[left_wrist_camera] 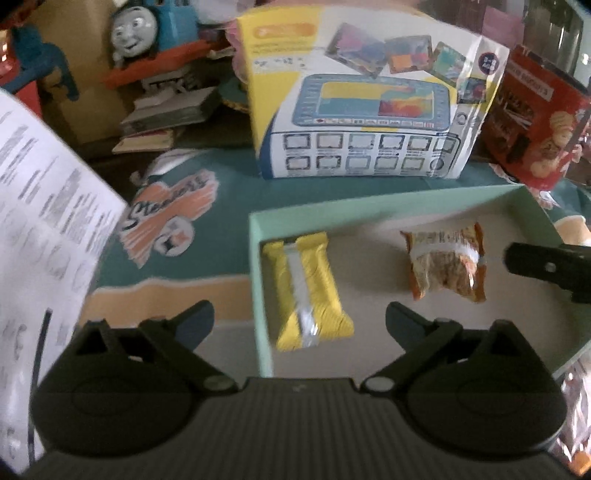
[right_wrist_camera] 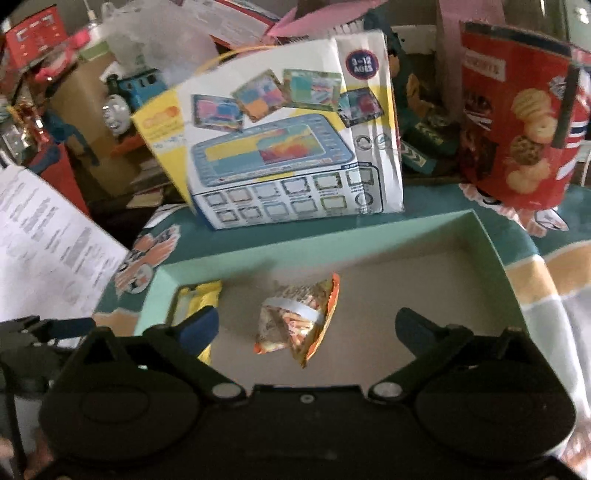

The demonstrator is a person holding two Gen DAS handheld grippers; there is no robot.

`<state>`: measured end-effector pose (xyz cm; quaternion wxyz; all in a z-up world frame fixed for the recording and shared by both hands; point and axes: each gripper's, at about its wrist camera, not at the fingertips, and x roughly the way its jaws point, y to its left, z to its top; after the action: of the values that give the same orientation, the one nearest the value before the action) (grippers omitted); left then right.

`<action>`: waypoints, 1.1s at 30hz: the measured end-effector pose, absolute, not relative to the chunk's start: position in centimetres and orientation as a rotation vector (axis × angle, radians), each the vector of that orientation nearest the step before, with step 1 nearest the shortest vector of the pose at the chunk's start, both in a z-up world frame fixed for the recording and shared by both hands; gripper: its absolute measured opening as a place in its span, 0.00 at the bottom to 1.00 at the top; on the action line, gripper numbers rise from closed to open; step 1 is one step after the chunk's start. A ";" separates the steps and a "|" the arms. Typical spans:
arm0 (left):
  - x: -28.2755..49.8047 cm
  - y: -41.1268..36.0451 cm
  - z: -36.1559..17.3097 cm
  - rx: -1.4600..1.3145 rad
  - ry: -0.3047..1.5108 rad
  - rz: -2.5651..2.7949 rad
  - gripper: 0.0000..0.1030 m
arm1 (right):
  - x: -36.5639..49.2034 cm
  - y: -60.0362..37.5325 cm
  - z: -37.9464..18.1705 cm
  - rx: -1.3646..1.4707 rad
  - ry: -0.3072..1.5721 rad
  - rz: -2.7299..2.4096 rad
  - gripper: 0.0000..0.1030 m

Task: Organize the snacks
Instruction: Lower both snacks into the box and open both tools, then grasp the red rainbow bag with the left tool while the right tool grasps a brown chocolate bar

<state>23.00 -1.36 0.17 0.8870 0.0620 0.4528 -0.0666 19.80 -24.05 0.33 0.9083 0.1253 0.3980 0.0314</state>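
Observation:
A shallow mint-green box [left_wrist_camera: 369,210] [right_wrist_camera: 332,236] lies on the table. Inside it, at the left, rests a yellow snack bar [left_wrist_camera: 308,291] [right_wrist_camera: 201,299]; further right lies an orange snack packet [left_wrist_camera: 447,264] [right_wrist_camera: 299,321]. My left gripper [left_wrist_camera: 300,318] stands open just above the yellow bar, its fingers wide apart and clear of the wrapper. My right gripper [right_wrist_camera: 306,328] is open over the orange packet, pads not touching it. One finger [left_wrist_camera: 543,266] of the right gripper shows at the right edge of the left wrist view.
Behind the box stands a toy tablet carton [left_wrist_camera: 362,107] [right_wrist_camera: 288,147], with a red biscuit box [left_wrist_camera: 532,114] [right_wrist_camera: 517,122] to its right. A printed paper sheet [left_wrist_camera: 44,236] [right_wrist_camera: 48,243] hangs at the left. A blue toy train [left_wrist_camera: 147,29] sits at the back left.

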 end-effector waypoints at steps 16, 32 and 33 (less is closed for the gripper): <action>9.9 6.0 -3.3 0.044 1.029 -0.053 1.00 | 6.8 -20.4 0.0 0.287 0.918 0.100 0.94; 10.4 4.8 -6.0 -0.005 1.036 -0.073 1.00 | 8.7 -15.5 -4.1 0.226 1.043 0.169 0.53; 10.6 4.7 -6.1 -0.001 1.037 -0.073 1.00 | 8.9 -15.3 -4.3 0.223 1.048 0.171 0.53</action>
<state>10.63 4.75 -6.15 0.8678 -0.0003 0.4956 -0.0348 8.91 -15.33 -4.30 0.8565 0.1060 0.4986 0.0812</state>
